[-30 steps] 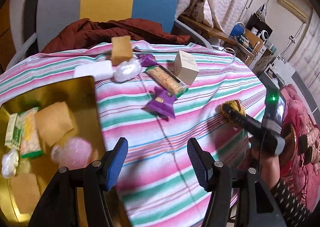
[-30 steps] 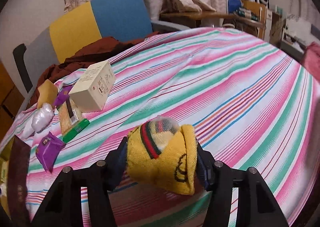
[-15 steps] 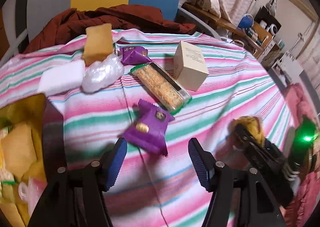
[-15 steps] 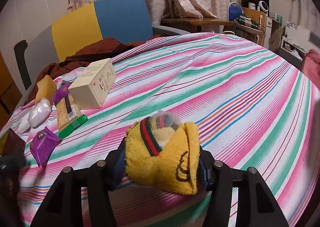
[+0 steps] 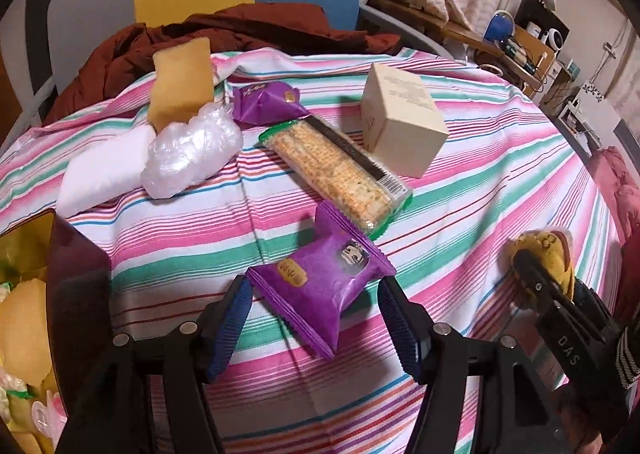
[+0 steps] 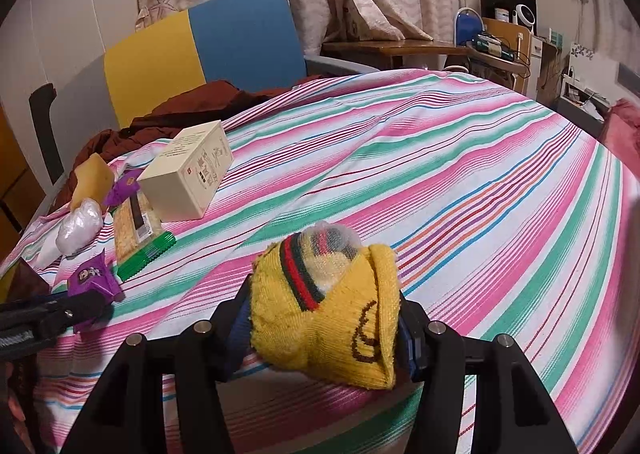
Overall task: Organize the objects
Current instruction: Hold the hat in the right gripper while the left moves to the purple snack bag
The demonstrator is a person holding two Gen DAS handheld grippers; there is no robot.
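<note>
Gold and glossy, the tray [image 5: 28, 230] sits at the far left of the left wrist view, its dark wall rising from the striped tablecloth [image 5: 500, 182] and several wrapped snacks lying inside; how many cannot be told. Beside it on the cloth lies a soft white pad [image 5: 100, 170], then a crinkled clear plastic bundle [image 5: 192, 152] touching it, with a porous yellow sponge block [image 5: 180, 86] just behind. Two shiny purple snack packets show: one [image 5: 268, 102] near the sponge, the other [image 5: 320, 278] lying between the left gripper [image 5: 316, 328] fingers, whose ridged blue pads stand wide apart on either side of it; whether they touch it cannot be told. A single long clear packet of crackers [image 5: 336, 170] with green ends and a black label strip lies slantwise between the two purple packets, its print too small to read. To its right rests one cream cardboard box [image 5: 400, 126], its printed writing illegible here and likewise in the right wrist view. Farthest right, the right gripper [image 6: 324, 324] is clamped on a knitted yellow sock [image 6: 332, 310], a rolled bundle with a green-and-red band, brown stitched marks and clear plastic poking out of its top, held just above the cloth near the table's edge. White letters reading "DAS" show on that gripper's black body in the left wrist view.
</note>
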